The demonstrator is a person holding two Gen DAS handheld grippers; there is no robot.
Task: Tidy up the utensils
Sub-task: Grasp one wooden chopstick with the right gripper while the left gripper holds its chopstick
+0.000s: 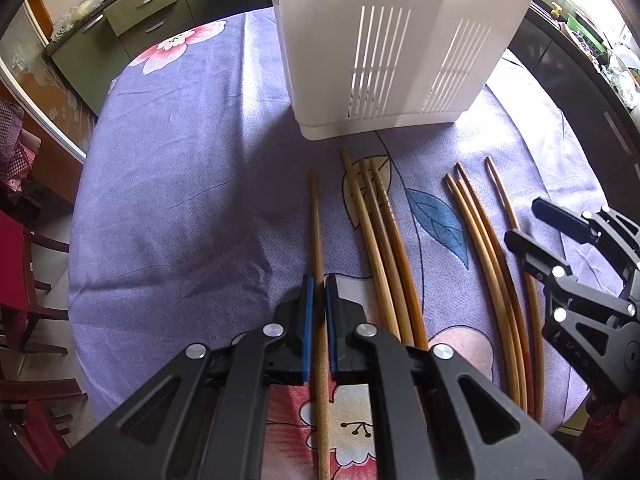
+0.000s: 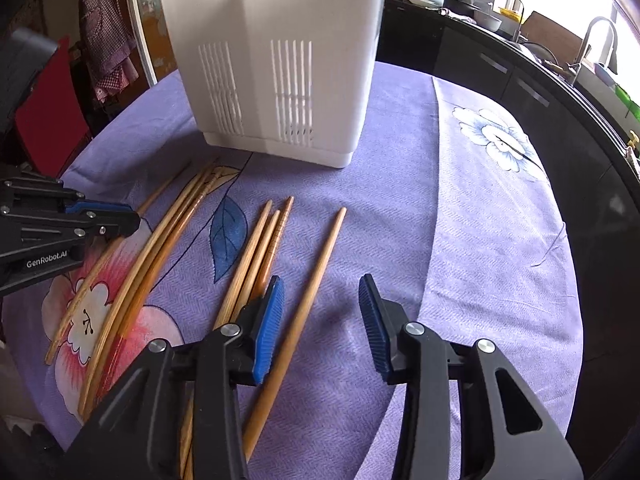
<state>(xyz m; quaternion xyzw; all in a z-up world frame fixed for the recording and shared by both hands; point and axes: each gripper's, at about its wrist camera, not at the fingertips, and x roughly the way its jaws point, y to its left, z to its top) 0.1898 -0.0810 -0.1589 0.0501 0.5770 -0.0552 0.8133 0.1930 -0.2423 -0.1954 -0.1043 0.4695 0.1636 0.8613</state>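
Note:
Several wooden chopsticks lie on a purple floral tablecloth (image 1: 180, 160) in front of a white slotted utensil holder (image 1: 380, 48), which also shows in the right wrist view (image 2: 280, 72). My left gripper (image 1: 319, 292) is shut on a single chopstick (image 1: 316, 216) that lies apart at the left. A group of three chopsticks (image 1: 384, 240) lies to its right, and more chopsticks (image 1: 492, 264) lie further right. My right gripper (image 2: 322, 300) is open, low over the cloth, with one lone chopstick (image 2: 320, 264) between its fingers and a group of three chopsticks (image 2: 256, 256) beside its left finger.
The table edge curves round on both sides. Dark kitchen counters with a sink (image 2: 560, 64) stand to the right. Green drawers (image 1: 152, 12) stand beyond the table and red chairs (image 1: 16, 280) at the left.

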